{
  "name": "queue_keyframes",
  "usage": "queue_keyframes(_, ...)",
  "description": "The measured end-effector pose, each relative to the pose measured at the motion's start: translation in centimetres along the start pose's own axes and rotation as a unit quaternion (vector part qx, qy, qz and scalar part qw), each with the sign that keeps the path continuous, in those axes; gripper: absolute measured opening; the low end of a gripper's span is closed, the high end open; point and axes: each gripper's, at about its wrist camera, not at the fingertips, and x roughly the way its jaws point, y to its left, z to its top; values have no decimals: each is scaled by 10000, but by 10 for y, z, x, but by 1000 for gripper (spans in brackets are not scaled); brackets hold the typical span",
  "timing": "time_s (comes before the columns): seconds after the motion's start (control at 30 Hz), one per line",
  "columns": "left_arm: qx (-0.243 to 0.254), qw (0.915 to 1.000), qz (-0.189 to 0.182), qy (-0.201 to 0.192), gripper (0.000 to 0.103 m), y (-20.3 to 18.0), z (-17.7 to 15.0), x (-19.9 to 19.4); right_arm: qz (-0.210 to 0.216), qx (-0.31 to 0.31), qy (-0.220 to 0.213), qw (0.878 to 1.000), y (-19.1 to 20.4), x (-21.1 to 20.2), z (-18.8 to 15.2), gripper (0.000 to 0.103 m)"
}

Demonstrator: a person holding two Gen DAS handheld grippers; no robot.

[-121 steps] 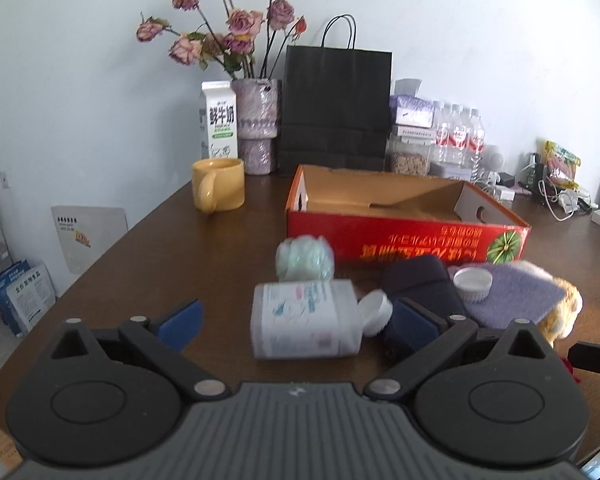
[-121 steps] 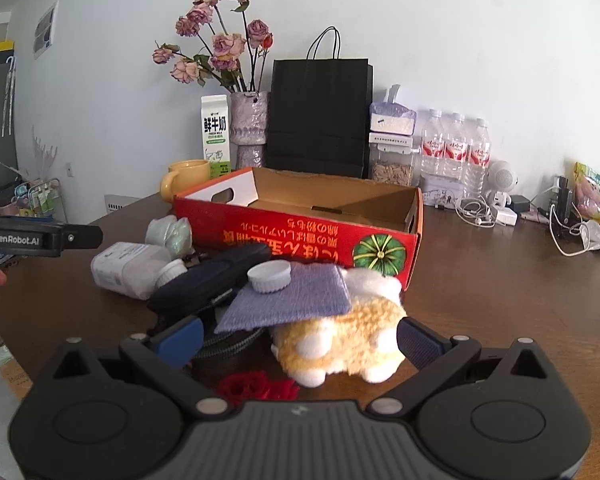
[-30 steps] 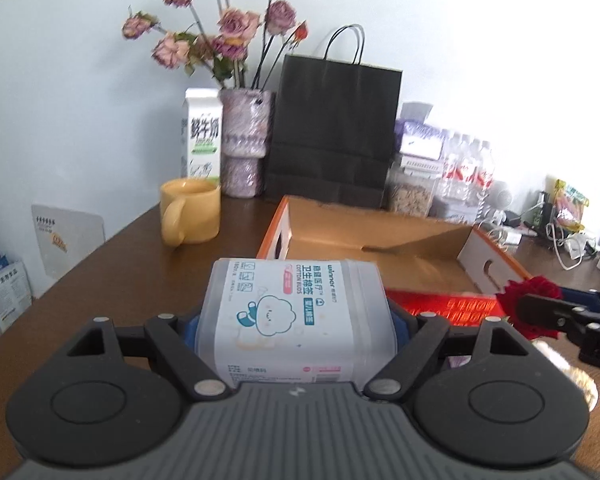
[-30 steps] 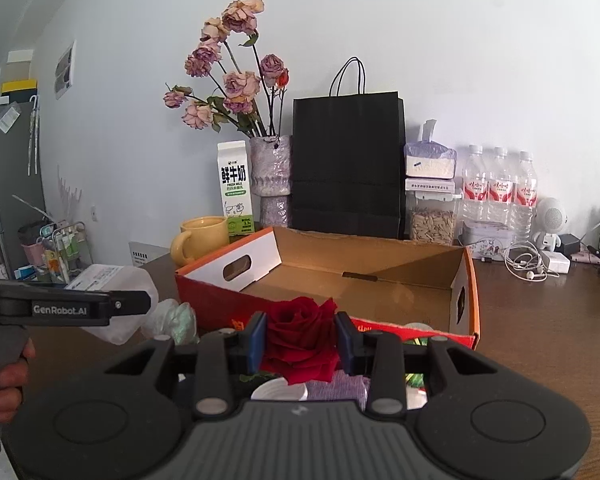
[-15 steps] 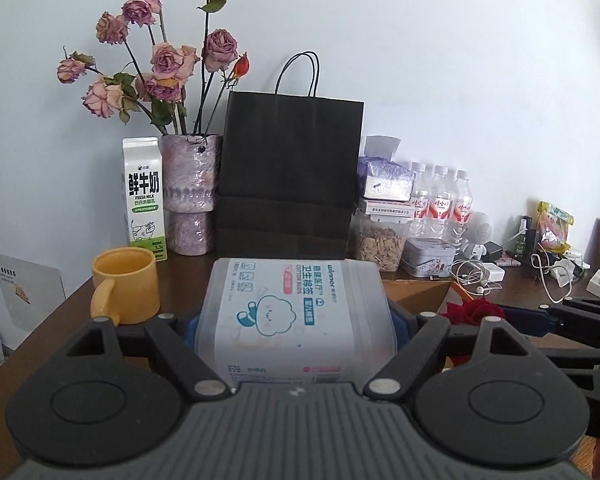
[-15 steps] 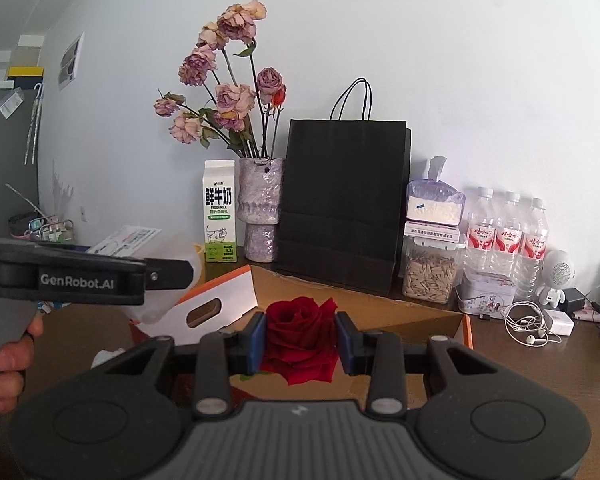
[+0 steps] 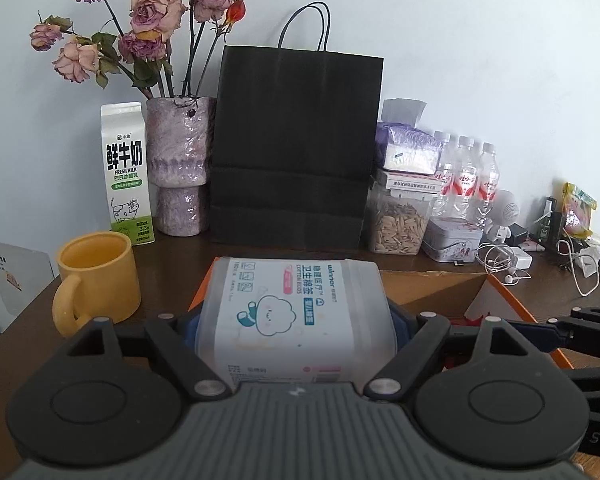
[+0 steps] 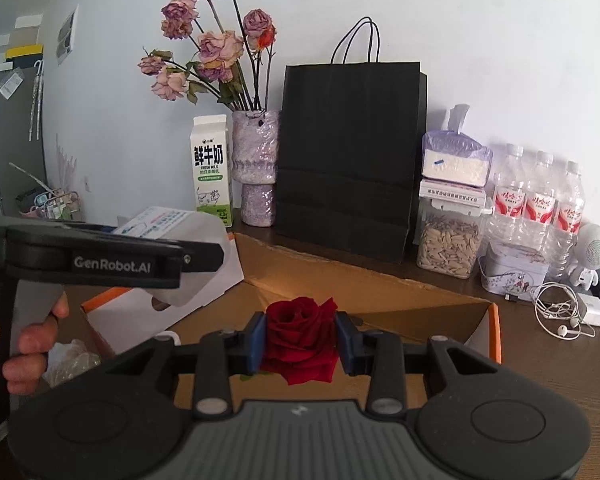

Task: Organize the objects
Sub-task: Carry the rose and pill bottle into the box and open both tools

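My left gripper (image 7: 296,320) is shut on a translucent cotton-bud box (image 7: 296,312) with a white label and holds it above the left end of the open cardboard box (image 7: 432,288). My right gripper (image 8: 300,340) is shut on a red rose (image 8: 300,336) and holds it over the cardboard box's (image 8: 380,292) brown floor. In the right wrist view the left gripper (image 8: 100,260) with the cotton-bud box (image 8: 172,220) shows at the left, over the box's white end flap. In the left wrist view the right gripper's fingers (image 7: 548,336) show at the right edge.
Behind the box stand a yellow mug (image 7: 96,272), a milk carton (image 7: 126,172), a vase of dried roses (image 7: 180,164), a black paper bag (image 7: 296,148), a seed jar (image 7: 400,220), water bottles (image 7: 468,176), a tin (image 7: 452,244) and earphone cables (image 7: 504,260). A crumpled plastic bag (image 8: 72,360) lies left of the box.
Both grippers have moved forward and tilted down over the cardboard box, each still holding its object. The box floor now shows under the rose.
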Motion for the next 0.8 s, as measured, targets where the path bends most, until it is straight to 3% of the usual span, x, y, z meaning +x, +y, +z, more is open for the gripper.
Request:
queue_keyframes(0.4,44,9997,142,193,85,2,-1,10,-106,-8,378,9992,0,16,-6,40)
queue_keyframes(0.43,37,9997,149,173,97,2,-1,9,-107,-5,384,9992,0,16,-6,46)
queue_keyframes(0.47,33,9997,175,140,103,1,0,8,-122,-1,373,9992,0,16,-6,58)
queue_keyframes(0.5,36,9997,208,81,103,1,0,7,-150,-10,354,9993,1,14,-7,67)
queue_keyframes(0.53,53,9997,235,69,103,0,1,5,-175,-14,331,9993,1,14,-6,88)
queue_keyframes(0.57,55,9997,239,58,103,0,2,5,-189,-10,302,9994,1,13,-6,102)
queue_keyframes(0.8,59,9995,279,112,103,-1,2,6,-245,27,276,9993,-2,12,-4,103)
